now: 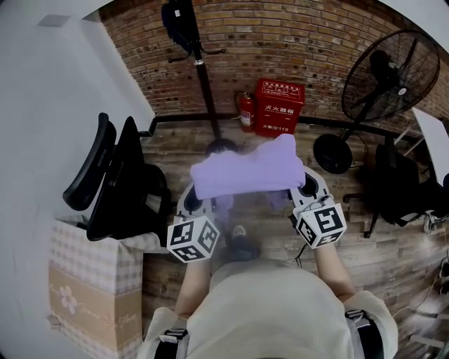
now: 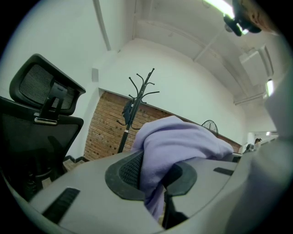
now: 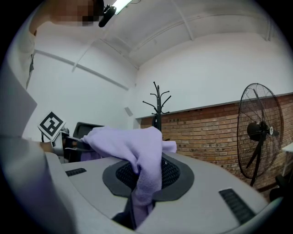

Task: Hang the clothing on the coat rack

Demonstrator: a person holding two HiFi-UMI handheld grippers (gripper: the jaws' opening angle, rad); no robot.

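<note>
1. Person's torso [image 1: 280, 308], pale top, lower edge of the head view; forearms reach forward to the two tools.
2. Left tongs [image 1: 209, 193], marker cube at the rear. Jaws narrow, clamped on a fold of the garment; in the left gripper view [image 2: 158, 194] the cloth runs down between the pads.
3. Right tongs [image 1: 291, 184], marker cube at the rear. Jaws narrow, likewise pinching a fold of the garment, which hangs through the gap in the right gripper view [image 3: 142, 185].
4. Lilac garment [image 1: 245, 172], soft fleece-like cloth, bunched and stretched between both tongs, held clear of the floor in front of the person [image 2: 183, 141] [image 3: 128, 139].
5. Coat rack [image 1: 203, 77], black pole with curved hooks, standing beyond the garment and apart from it, before the brick wall [image 1: 316, 42]; a dark item [image 1: 179, 21] hangs near its top.
6. Fire extinguisher [image 1: 246, 112] and red box [image 1: 279, 106], at the wall's foot, just right of the rack.
7. Standing fan [image 1: 389, 77], black, right side.
8. Office chair [image 1: 119, 182], black, left side.
9. Cardboard box [image 1: 84, 294], lower left.
</note>
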